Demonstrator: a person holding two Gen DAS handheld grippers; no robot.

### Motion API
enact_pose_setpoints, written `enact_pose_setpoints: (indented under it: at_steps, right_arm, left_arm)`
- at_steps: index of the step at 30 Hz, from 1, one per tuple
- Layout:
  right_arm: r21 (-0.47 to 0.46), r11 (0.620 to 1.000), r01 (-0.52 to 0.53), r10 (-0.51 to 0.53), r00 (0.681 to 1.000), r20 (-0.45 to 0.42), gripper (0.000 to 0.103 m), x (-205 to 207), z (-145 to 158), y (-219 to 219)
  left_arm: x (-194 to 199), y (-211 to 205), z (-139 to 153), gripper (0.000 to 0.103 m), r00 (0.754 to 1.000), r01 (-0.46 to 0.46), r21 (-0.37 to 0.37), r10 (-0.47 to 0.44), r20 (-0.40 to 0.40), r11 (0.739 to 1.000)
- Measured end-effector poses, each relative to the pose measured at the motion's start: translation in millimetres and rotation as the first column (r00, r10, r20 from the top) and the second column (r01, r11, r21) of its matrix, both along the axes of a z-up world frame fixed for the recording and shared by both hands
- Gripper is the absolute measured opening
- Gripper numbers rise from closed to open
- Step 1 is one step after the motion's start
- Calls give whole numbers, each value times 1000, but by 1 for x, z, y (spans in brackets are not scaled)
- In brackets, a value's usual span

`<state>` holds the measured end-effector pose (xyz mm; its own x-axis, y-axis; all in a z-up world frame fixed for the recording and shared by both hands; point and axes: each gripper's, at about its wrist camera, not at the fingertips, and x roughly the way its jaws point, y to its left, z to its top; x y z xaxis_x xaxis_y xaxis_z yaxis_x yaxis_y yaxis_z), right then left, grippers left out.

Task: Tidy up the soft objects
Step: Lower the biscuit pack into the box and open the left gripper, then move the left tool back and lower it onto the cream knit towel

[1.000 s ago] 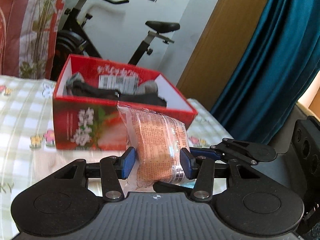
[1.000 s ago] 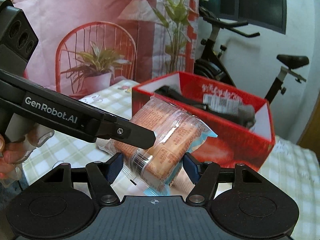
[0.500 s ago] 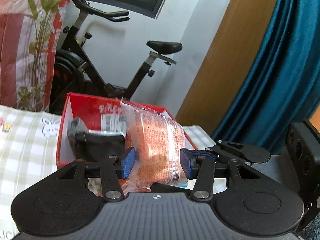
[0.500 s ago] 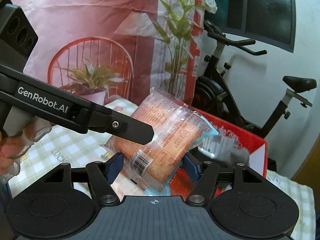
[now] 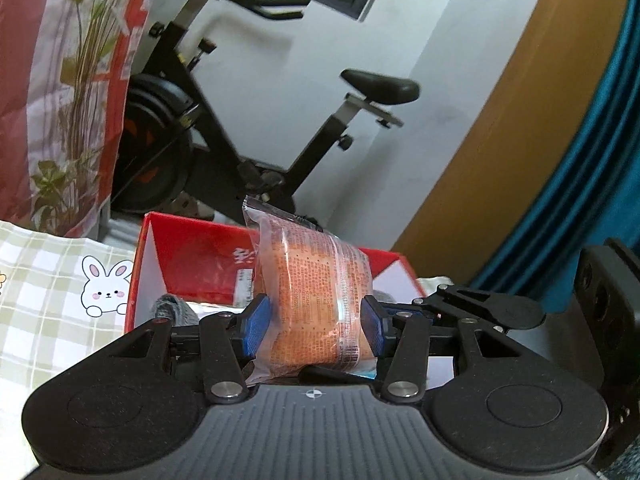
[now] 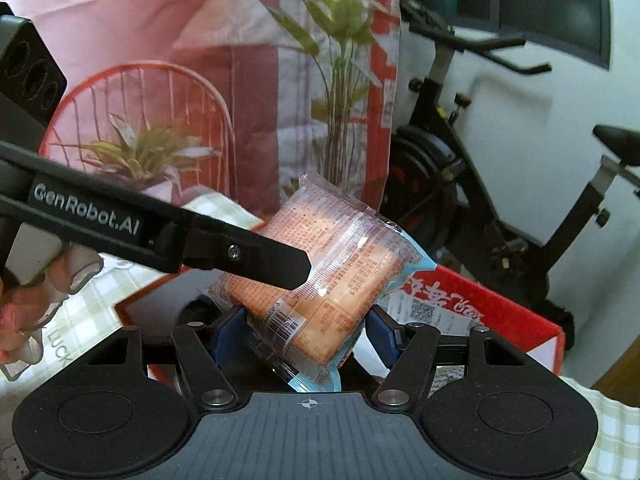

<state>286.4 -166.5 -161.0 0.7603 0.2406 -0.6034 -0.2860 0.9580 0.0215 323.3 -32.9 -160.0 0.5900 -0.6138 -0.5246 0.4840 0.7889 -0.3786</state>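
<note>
An orange bread packet in clear wrap is held by both grippers at once. My left gripper is shut on its sides with blue pads. My right gripper is also shut on the bread packet. The packet hangs above the open red box, which holds dark and grey soft items; the box also shows in the right wrist view. The left gripper's finger crosses the right wrist view and presses on the packet.
The box stands on a green checked cloth with a rabbit print. An exercise bike stands behind it. A red plant-print curtain hangs at the left, a teal curtain at the right.
Both grippers have lifted the bread packet and carried it from in front of the box to above its opening. The box now sits lower in both views.
</note>
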Motion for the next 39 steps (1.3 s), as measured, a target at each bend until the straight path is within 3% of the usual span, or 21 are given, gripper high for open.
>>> enact_pose_setpoints:
  at_steps: [5, 13, 18, 24, 28, 32, 35, 39]
  right_arm:
    - [-5, 1000, 13, -13, 998, -61, 62, 23, -18, -1]
    - [-29, 996, 90, -92, 993, -78, 63, 21, -23, -5]
    - [-44, 991, 125, -128, 989, -70, 63, 3, -15, -6]
    - [-58, 983, 173, -176, 983, -48, 63, -28, 1, -5]
    - [-30, 973, 228, -229, 973, -34, 64, -51, 10, -6]
    - [-18, 962, 271, -271, 962, -17, 86, -77, 15, -3]
    - [-4, 954, 299, -299, 954, 16, 102, -98, 20, -1]
    - [24, 942, 334, -335, 941, 40, 103, -119, 25, -2]
  left_arm:
    - [16, -2, -15, 51, 1000, -5, 24, 5, -22, 1000]
    - [8, -1, -10, 55, 998, -44, 124, 37, 57, 991]
    - [-10, 1, 4, 67, 991, -73, 202, 49, 125, 977]
    - [-37, 7, 19, 75, 985, -100, 235, 63, 160, 967]
    - [-59, 10, 28, 90, 978, -141, 262, 93, 187, 955]
    - [-81, 16, 38, 102, 971, -170, 273, 113, 211, 947]
    - [-94, 21, 42, 103, 971, -178, 273, 123, 207, 945]
    - [-105, 26, 44, 103, 970, -185, 275, 130, 207, 943]
